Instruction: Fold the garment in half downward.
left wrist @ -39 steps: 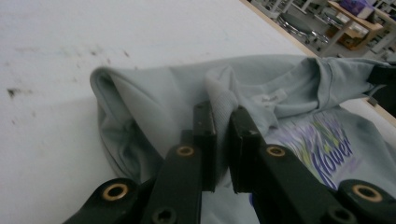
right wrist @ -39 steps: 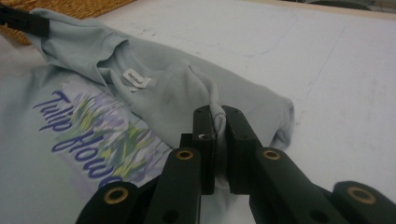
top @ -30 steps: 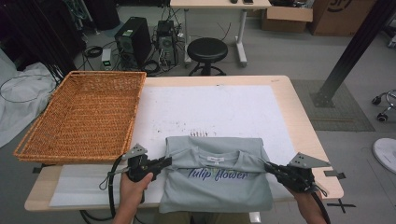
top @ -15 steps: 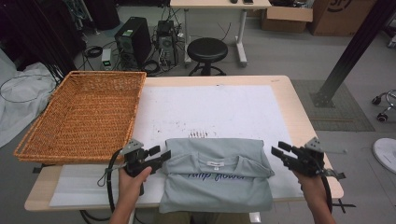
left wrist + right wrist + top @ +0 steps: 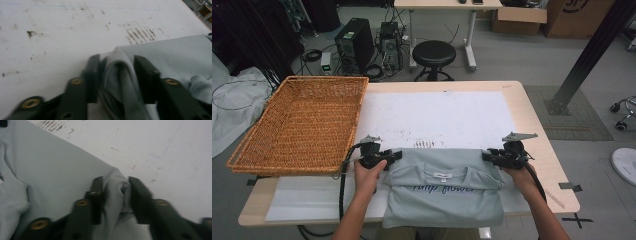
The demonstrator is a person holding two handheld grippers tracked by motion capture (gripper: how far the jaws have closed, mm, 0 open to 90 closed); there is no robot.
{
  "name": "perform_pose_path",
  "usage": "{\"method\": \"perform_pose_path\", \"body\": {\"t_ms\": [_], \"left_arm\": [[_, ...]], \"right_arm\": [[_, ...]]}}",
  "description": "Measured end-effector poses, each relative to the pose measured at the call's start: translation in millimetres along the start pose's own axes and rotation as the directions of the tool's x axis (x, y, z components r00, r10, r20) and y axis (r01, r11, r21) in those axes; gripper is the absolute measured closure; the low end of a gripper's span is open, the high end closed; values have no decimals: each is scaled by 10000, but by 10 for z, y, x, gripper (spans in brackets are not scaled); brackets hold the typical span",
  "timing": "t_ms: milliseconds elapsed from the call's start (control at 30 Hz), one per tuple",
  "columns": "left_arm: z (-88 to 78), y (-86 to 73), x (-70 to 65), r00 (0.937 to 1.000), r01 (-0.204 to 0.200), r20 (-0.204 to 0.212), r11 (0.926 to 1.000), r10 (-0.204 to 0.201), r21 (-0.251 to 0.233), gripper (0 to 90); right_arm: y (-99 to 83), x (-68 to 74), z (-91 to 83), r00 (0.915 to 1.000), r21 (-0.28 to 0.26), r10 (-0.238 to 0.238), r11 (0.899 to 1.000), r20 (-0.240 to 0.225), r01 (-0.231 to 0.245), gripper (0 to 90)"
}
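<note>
Wooden counter point(image 5: 537, 125) under stained white mat point(image 5: 437, 115), wicker basket point(image 5: 307, 122) at left end. Pale grey-green shirt point(image 5: 444, 192) lies at near edge of mat, folded, collar with small label up, dark script lettering across chest, hem hanging over counter edge. My left tool point(image 5: 384, 157) pinches bunched fold at shirt's left top corner; jaws just been closing, cloth between. My right tool point(image 5: 492, 156) likewise clamped on gathered right top corner, jaws just closing.
</note>
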State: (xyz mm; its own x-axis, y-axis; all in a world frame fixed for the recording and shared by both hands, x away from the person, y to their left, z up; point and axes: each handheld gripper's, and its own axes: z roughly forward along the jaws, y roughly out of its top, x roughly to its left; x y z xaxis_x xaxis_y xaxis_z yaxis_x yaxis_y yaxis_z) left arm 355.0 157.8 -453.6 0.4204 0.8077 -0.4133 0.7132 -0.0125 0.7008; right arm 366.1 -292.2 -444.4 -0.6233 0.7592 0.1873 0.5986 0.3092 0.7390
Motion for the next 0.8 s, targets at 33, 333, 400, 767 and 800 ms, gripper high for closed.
{"method": "perform_pose_path", "body": {"t_ms": [33,333,400,767,800], "left_arm": [[10,19,1,10000,67,52,10000,-67,47,739],[76,270,59,9996,181,-220,9998,-184,-114,772],[129,337,81,9991,27,-417,10000,-29,-47,769],[353,654,285,9969,-114,-781,9964,48,-840,754],[369,666,315,9968,-104,-799,9956,29,-936,751]], "right_arm": [[16,-9,-4,10000,81,17,10000,-79,-17,790],[200,-33,52,9974,-397,-64,9992,717,92,808],[257,-63,86,9957,-537,-16,9985,923,66,807],[607,-236,329,9795,-1284,134,9916,2012,128,803],[637,-250,363,9772,-1209,57,9925,2124,205,802]]}}
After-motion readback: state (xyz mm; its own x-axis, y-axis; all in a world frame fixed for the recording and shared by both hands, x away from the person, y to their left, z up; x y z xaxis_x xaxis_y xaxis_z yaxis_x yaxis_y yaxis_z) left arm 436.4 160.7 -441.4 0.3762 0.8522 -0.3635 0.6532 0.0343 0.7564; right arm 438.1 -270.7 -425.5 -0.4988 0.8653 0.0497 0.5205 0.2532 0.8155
